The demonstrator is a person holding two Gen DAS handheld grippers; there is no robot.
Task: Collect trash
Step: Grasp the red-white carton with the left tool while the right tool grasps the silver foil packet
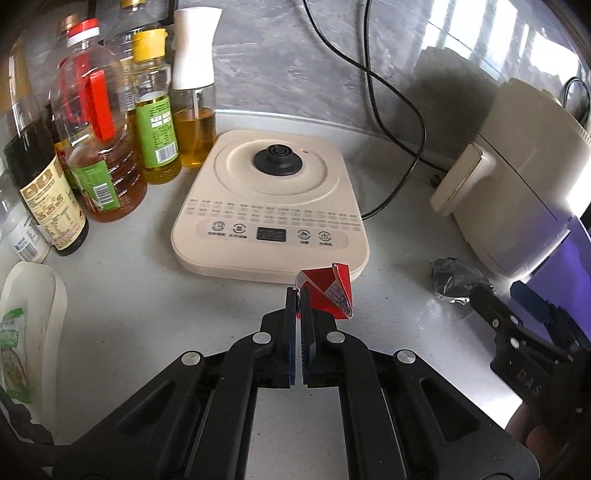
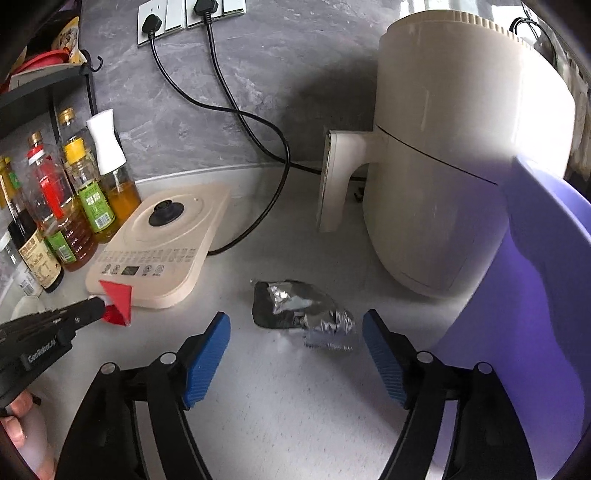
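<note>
My left gripper (image 1: 299, 291) is shut on a folded red-and-white wrapper (image 1: 330, 291), held just above the counter in front of the beige kettle base (image 1: 269, 199). In the right wrist view the same red wrapper (image 2: 118, 301) sticks out of the left gripper (image 2: 101, 306) at the left. A crumpled black-and-silver foil wrapper (image 2: 299, 310) lies on the grey counter. My right gripper (image 2: 295, 328) stands open just short of it, blue pads on either side, not touching. The foil wrapper (image 1: 456, 282) and right gripper (image 1: 504, 308) also show at the right of the left wrist view.
Several oil and sauce bottles (image 1: 103, 140) stand at the left. A cream air fryer (image 2: 454, 155) stands at the right, with a purple bin (image 2: 535, 314) in front of it. Black power cords (image 2: 236, 110) run from wall sockets (image 2: 188, 14) across the counter.
</note>
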